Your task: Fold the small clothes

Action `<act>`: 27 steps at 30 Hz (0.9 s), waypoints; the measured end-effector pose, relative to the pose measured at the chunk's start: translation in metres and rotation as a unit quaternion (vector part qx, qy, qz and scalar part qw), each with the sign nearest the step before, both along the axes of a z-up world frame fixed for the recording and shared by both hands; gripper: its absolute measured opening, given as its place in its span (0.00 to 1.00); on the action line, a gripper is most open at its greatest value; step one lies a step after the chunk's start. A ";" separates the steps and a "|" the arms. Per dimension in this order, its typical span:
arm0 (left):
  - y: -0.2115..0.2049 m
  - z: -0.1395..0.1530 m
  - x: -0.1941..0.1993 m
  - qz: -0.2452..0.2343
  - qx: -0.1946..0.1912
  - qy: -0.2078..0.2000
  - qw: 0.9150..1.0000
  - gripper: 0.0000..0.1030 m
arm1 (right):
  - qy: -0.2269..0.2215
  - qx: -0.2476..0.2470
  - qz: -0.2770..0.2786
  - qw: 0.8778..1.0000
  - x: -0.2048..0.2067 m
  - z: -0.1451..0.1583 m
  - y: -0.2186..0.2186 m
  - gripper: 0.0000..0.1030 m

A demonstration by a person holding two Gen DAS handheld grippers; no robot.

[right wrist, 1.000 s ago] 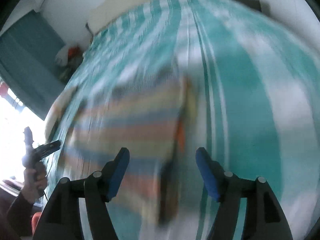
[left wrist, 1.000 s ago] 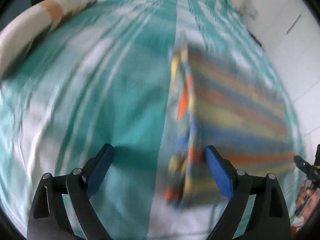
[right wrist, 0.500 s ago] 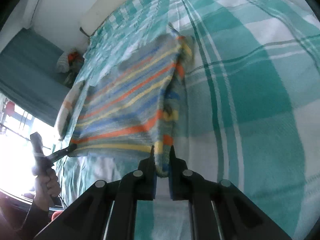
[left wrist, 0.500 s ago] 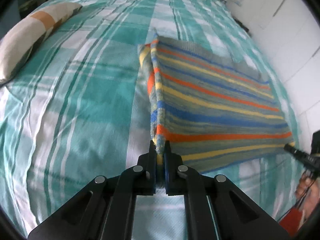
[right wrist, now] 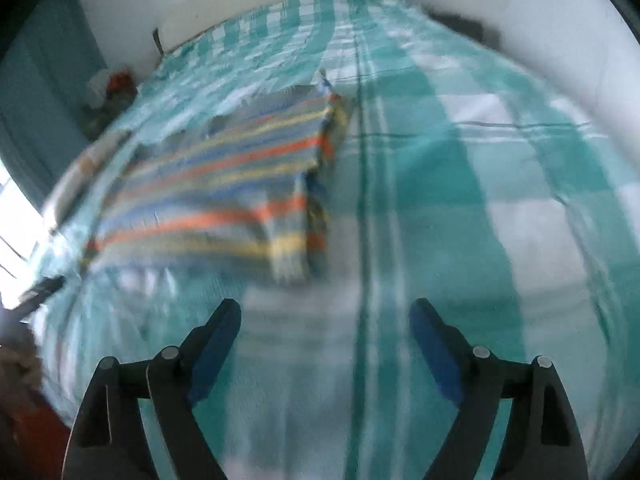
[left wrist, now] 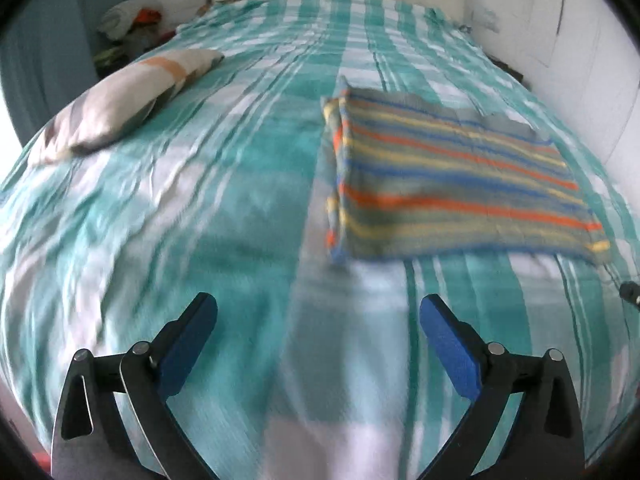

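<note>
Both tools released striped garment (left wrist: 452, 184), backed off

Knitted striped garment (left wrist: 448, 184) on matt woven checked bedsheet (left wrist: 208, 216).

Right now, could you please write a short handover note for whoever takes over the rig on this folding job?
Left claw: open and empty, jaws just opened, over bare bedsheet short of the cloth.
Right claw: open and empty, jaws also just opened, likewise short of the cloth.
Striped cloth: lies flat on the checked bed, folded over, doubled layers showing along its left edge in the left view. A pillow sits apart, further left.
Done: one fold laid down and released.
Left: probably another fold to make it smaller, then tidy the edges; blur hides how well they line up.
</note>
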State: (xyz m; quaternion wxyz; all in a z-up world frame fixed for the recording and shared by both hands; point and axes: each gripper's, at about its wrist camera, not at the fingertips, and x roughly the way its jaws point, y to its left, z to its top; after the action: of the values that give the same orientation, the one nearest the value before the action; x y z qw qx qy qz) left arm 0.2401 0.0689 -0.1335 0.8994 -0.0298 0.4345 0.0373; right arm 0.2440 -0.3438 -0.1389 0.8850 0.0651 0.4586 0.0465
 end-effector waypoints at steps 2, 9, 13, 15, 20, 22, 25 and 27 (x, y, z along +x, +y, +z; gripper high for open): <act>-0.012 -0.015 -0.008 -0.002 0.013 0.006 1.000 0.99 | -0.015 -0.029 -0.009 0.999 -0.023 -0.002 0.009 0.83; -0.007 -0.046 -0.017 -0.006 0.037 -0.014 0.999 1.00 | -0.021 -0.111 -0.018 0.993 -0.063 -0.037 0.034 1.00; -0.007 -0.044 -0.020 0.000 0.038 -0.020 0.999 1.00 | -0.027 -0.093 -0.023 0.995 -0.061 -0.042 0.031 1.00; -0.007 -0.044 -0.020 0.000 0.037 -0.021 0.999 1.00 | -0.040 -0.092 -0.017 0.995 -0.065 -0.045 0.030 1.00; -0.007 -0.048 -0.025 0.001 0.039 -0.024 0.999 1.00 | -0.048 -0.098 -0.017 0.994 -0.068 -0.047 0.037 1.00; -0.008 -0.048 -0.027 0.001 0.038 -0.023 0.999 1.00 | -0.051 -0.097 -0.016 0.994 -0.071 -0.047 0.037 1.00; -0.009 -0.048 -0.028 0.000 0.040 -0.024 0.999 1.00 | -0.053 -0.100 -0.015 0.993 -0.070 -0.048 0.038 1.00; -0.011 -0.049 -0.030 -0.001 0.043 -0.026 0.999 1.00 | -0.054 -0.103 -0.014 0.993 -0.069 -0.048 0.038 1.00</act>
State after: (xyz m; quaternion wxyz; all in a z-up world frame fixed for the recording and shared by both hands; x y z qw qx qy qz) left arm 0.2103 0.0583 -0.1821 0.9110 0.0087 0.4088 0.0539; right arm 0.1746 -0.3056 -0.1870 0.9109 -0.0225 0.4119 -0.0100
